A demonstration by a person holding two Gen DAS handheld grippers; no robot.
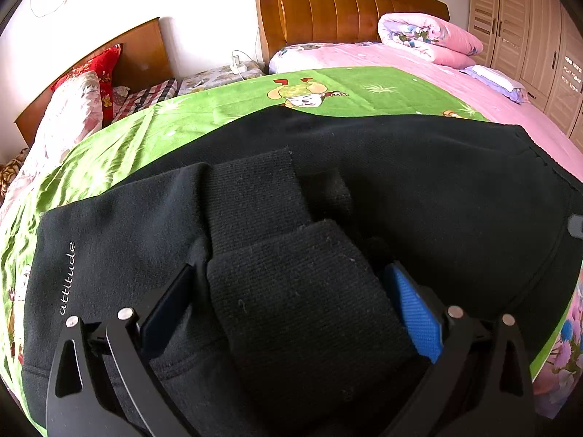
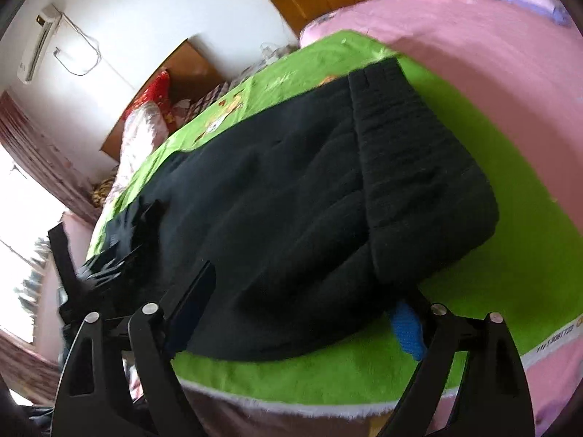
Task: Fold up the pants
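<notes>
Black pants (image 1: 419,182) lie folded over on a green cartoon-print blanket (image 1: 182,116) on the bed; "attitude" is printed near their left edge. Two ribbed leg cuffs (image 1: 298,291) rest on top. My left gripper (image 1: 291,276) stands wide around the nearer cuff: the blue pad touches its right side, and a strip of pants shows between the cuff and the left finger. In the blurred right wrist view, the pants (image 2: 273,200) end in a ribbed waistband (image 2: 419,167) on the right. My right gripper (image 2: 306,291) is open astride their near edge, nothing pinched.
A pink sheet (image 1: 455,83) covers the bed, with a rolled pink quilt (image 1: 426,36) by the wooden headboard (image 1: 346,7). A second bed with red pillows (image 1: 102,69) is on the left and wardrobes (image 1: 528,36) on the right. The blanket's near edge (image 2: 309,397) hangs over the bedside.
</notes>
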